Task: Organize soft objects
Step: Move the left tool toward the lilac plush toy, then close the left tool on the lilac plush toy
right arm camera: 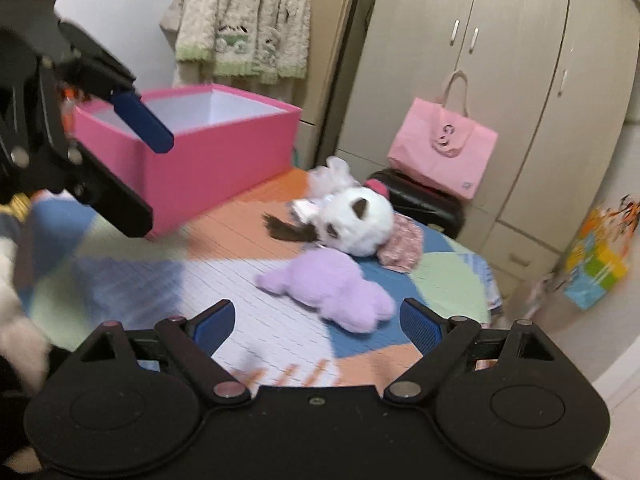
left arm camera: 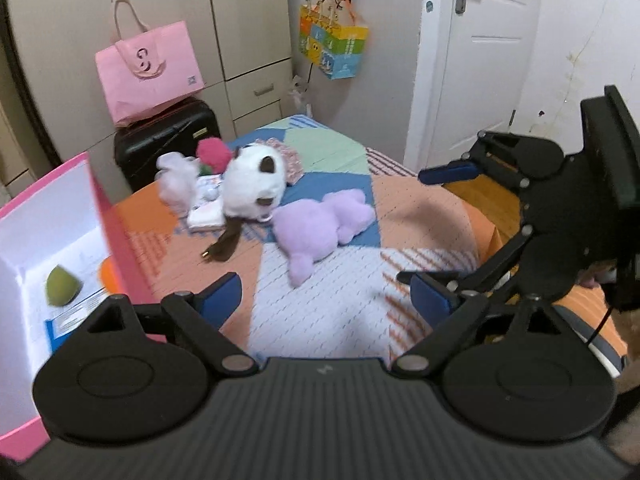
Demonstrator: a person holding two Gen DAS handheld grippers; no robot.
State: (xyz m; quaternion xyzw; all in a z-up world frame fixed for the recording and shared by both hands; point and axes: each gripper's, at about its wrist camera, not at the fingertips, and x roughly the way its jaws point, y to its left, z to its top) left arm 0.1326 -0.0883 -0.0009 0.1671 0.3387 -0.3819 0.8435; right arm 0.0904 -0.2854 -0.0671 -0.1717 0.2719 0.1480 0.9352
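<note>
Pink box (left arm camera: 60, 216) cut off at left (contents partly hidden).

Your left hand-held gripper (left arm camera: 320, 300) hangs spread wide and empty above the patchwork bed (left arm camera: 320, 304). Straight ahead lies the purple plush (left arm camera: 320, 228), with the white plush (left arm camera: 254, 184) just beyond it. To your left stands the pink box (left arm camera: 108, 220), a green item (left arm camera: 62, 286) inside. Your right hand-held gripper (left arm camera: 416, 228) hovers at right, fingers parted.
</note>
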